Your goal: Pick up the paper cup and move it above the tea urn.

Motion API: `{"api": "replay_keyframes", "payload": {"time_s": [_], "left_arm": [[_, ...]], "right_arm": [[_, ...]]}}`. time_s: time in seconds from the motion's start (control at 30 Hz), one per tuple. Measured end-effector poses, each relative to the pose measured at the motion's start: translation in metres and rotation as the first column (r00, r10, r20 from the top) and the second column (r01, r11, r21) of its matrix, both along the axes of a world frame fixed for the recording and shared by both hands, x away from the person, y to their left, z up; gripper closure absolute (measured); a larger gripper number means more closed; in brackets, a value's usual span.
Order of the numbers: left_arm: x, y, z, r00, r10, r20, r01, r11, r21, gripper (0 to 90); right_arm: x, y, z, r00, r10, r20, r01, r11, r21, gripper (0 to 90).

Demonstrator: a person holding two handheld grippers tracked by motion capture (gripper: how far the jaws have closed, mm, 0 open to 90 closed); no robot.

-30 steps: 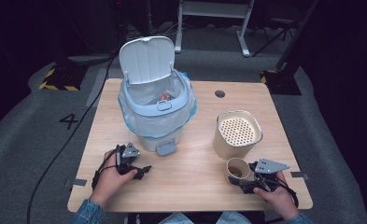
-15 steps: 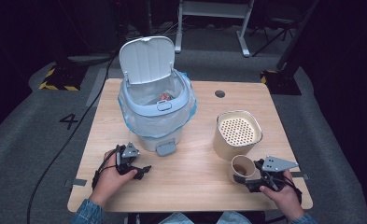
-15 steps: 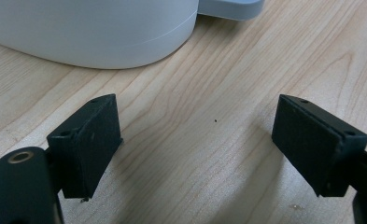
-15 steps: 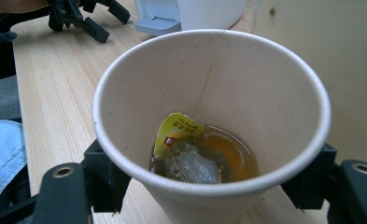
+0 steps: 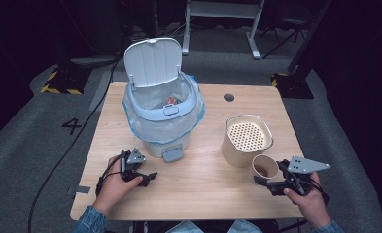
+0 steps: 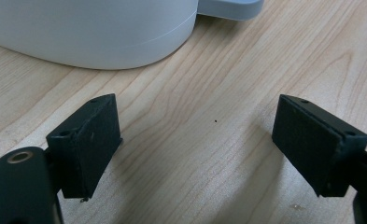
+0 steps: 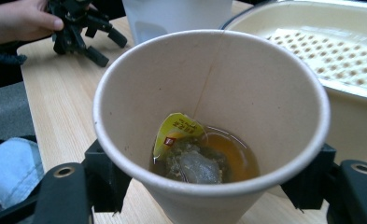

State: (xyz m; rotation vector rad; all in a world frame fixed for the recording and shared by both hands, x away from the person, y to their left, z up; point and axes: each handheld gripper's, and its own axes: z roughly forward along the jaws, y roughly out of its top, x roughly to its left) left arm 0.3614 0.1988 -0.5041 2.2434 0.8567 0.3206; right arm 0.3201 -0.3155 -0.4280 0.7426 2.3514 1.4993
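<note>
Right tongs [image 5: 262, 181] pinching the paper cup [image 7: 211, 121], one jaw on each side of the wall, low on the body; rim sits above the jaws. Cup held just off the table [image 5: 203, 194], right beside the beige strainer bin [image 5: 247, 140], which is just past the cup from these tongs. Inside the cup: wet tea bag [image 7: 193, 163] with yellow tag, in a shallow pool of brown tea.

Likely step: carry the cup over the strainer bin and tip the dregs out. Keep the cup upright while lifting, since liquid will slosh. Keep the squeeze light; the paper wall will buckle. Clear the bin's rim before tilting, then pour slowly over the perforated insert so the bag lands on the holes.

Left tongs [image 6: 195, 140] spread wide, nothing between them, resting low over bare table, just short of the trash can [image 5: 162, 114] base. Can's lid is up, with a liner bag inside. Well apart from the cup.
</note>
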Motion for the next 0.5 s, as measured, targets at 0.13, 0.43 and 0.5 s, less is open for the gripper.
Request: {"api": "replay_keyframes", "payload": {"time_s": [0.13,0.43,0.5], "left_arm": [[0.000,0.000,0.000,1.0000,0.001,-0.004,-0.001,1.0000,-0.004,15.7],[0.000,0.000,0.000,1.0000,0.001,-0.004,-0.001,1.0000,-0.004,15.7],[0.000,0.000,0.000,1.0000,0.001,-0.004,-0.001,1.0000,-0.003,15.7]], "right_arm": [[0.001,-0.004,0.012,1.0000,-0.009,0.002,0.009,1.000,0.008,30.0],[0.007,-0.011,0.035,0.9994,-0.024,0.025,0.023,1.000,0.020,30.0],[0.009,-0.012,0.042,0.9988,-0.032,0.036,0.031,0.999,0.019,30.0]]}}
